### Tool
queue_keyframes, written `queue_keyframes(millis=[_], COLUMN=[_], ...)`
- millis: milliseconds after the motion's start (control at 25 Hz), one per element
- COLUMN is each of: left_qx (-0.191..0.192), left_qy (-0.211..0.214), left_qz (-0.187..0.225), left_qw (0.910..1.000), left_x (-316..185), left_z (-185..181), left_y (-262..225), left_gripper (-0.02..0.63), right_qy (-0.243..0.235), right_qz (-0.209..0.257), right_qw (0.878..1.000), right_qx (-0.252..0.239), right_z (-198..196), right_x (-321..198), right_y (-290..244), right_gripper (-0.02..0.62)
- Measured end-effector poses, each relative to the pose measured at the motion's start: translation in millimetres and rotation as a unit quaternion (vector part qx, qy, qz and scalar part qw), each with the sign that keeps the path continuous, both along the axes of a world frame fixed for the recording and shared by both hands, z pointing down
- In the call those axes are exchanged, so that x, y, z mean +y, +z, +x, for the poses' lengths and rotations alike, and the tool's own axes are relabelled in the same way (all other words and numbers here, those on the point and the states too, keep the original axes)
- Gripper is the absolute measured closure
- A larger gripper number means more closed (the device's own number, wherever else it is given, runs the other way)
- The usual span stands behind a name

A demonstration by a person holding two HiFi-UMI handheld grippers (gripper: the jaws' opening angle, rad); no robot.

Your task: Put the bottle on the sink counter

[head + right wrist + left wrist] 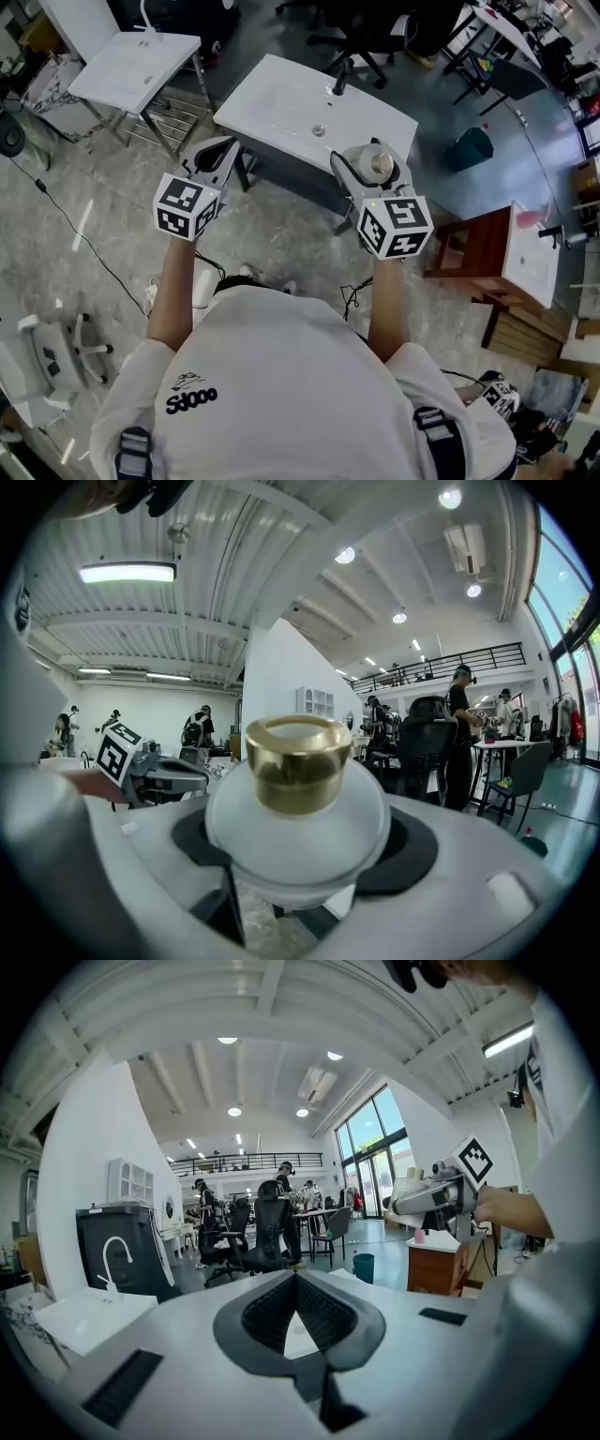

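Right claw (302, 860) gripping gold-capped bottle (298, 761), left claw (298, 1288) closed — empty

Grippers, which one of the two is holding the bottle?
The right gripper: the white, gold-capped bottle is clamped between its jaws. The left gripper is shut with nothing in it.

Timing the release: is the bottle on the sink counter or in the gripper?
In the gripper: the right gripper clamps the bottle by its white body, gold cap up.

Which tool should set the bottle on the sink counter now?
Right: the right tool grips the bottle close to the sink counter; the left tool holds nothing.
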State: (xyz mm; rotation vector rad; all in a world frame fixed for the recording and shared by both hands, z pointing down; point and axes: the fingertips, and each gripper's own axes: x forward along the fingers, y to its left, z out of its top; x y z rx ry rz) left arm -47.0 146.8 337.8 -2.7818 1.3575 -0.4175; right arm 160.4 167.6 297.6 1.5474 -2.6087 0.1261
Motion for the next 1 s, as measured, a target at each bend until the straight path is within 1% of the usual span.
queue_keyframes(millis=[200, 440, 560, 640, 800, 1000], left_qx=[-0.004, -0.006, 0.004, 0.014, 0.01, 0.013], left_qy=[-0.01, -0.019, -0.019, -0.021, -0.014, -0.011], left_qz=[-0.004, -0.01, -0.016, -0.013, 0.001, 0.005], left_qw=[0.9999, 0.9997, 0.9997, 0.9996, 0.9999, 0.9998], left_x=[8.6, 1.7, -6.2, -15.8, -43.5, -89.8], left_z=[-0.1, -2.4, -5.5, -5.1, -1.5, -8.5], left_y=[5.7, 10.5, 12.5, 9.3, 6.6, 6.3], left_gripper=[0.601, 0.601, 0.6, 0.601, 0.6, 0.601], right_qy=[-0.02, -0.03, -0.031, -0.032, -0.028, -0.023], right_qz=[-0.005, -0.005, -0.006, -0.009, -0.016, -0.006], right_qw=[1.0, 1.0, 1.0, 0.999, 0.999, 1.0], right_qx=[-0.005, -0.004, 0.0, -0.003, -0.016, -0.008], right_z=[-4.0, -2.9, -6.2, -7.2, -7.6, -9.8], right_x=[-2.0, -7.9, -13.2, -19.0, -39.4, -78.9], right_y=[6.2, 8.5, 11.1, 12.7, 15.5, 13.2], right_gripper=[0.248, 0.247, 0.247, 0.248, 0.247, 0.247])
